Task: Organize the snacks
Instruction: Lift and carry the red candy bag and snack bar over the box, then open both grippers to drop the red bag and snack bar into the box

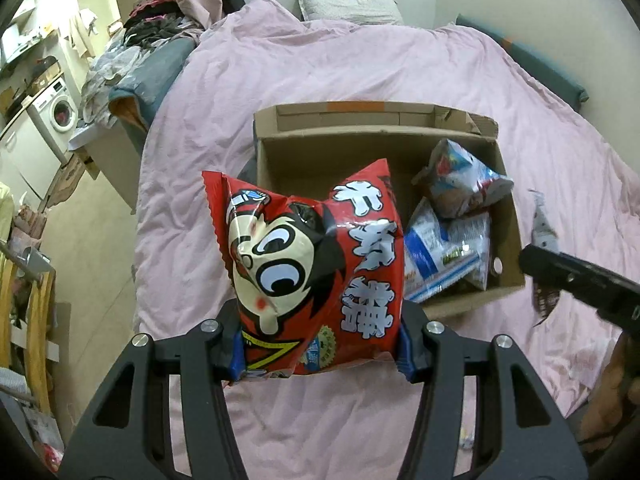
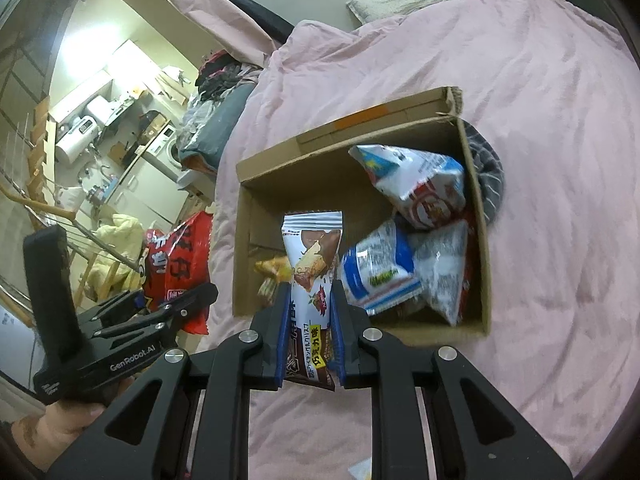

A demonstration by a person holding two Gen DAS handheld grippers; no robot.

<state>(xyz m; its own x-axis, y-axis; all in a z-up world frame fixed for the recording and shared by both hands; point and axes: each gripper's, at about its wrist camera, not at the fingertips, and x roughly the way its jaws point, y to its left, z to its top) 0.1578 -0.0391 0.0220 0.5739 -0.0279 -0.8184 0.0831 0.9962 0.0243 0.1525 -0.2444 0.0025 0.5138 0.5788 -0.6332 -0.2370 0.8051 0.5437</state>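
While tilted down over box (image 1: 504,216), left fingers (image 1: 228,344) clamp red bag (image 1: 320,264), right fingers (image 2: 340,320) pinch wafer (image 2: 312,256).

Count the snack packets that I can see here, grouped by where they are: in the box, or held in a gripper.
In the cardboard box: 4 (blue-and-white bag, blue-labelled packet, grey speckled packet, small yellow packet)
In the left gripper: 1 (red cartoon bag)
In the right gripper: 1 (chocolate wafer packet)
Total: 6

Right tool (image 2: 310,312) clamps chocolate bar (image 2: 312,264) over cardboard box (image 2: 478,240).
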